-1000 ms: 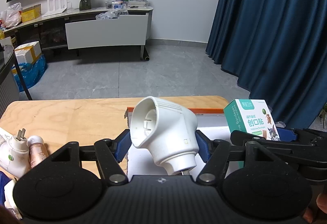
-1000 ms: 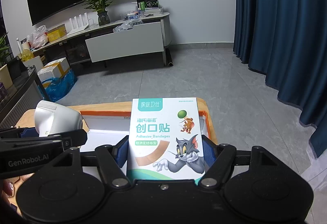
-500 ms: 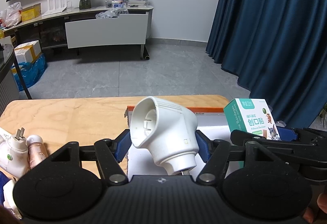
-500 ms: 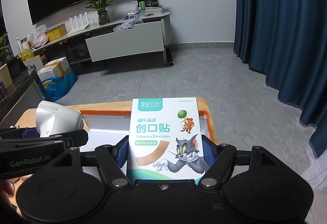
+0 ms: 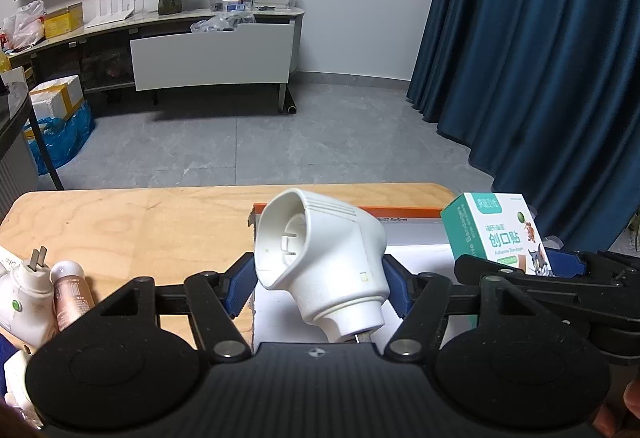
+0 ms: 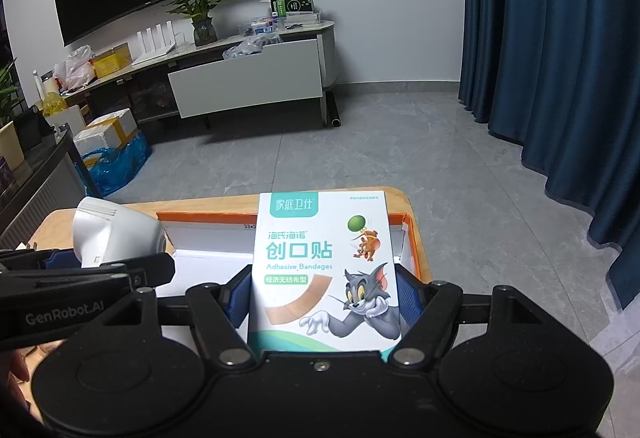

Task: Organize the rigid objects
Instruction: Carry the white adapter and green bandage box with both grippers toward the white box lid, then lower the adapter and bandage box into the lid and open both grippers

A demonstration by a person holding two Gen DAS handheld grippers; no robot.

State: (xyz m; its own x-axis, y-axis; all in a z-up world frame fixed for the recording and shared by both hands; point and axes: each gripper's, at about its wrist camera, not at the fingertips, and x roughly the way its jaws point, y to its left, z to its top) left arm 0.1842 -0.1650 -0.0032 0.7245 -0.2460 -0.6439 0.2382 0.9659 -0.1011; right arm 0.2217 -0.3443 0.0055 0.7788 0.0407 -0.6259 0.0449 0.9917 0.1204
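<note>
open white tray floor below both claws, bottles crowding table's left edge, wood between bare

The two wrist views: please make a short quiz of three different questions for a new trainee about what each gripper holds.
1. True or false: the left gripper is shut on the white plug-in device.
2. Which gripper holds the adhesive bandage box? A) left B) right C) neither
3. Fill in: both held items hang over the white box with the ______ rim.

Key: 1 true. 2 B, the right gripper clamps it upright between its blue pads. 3 orange.
</note>
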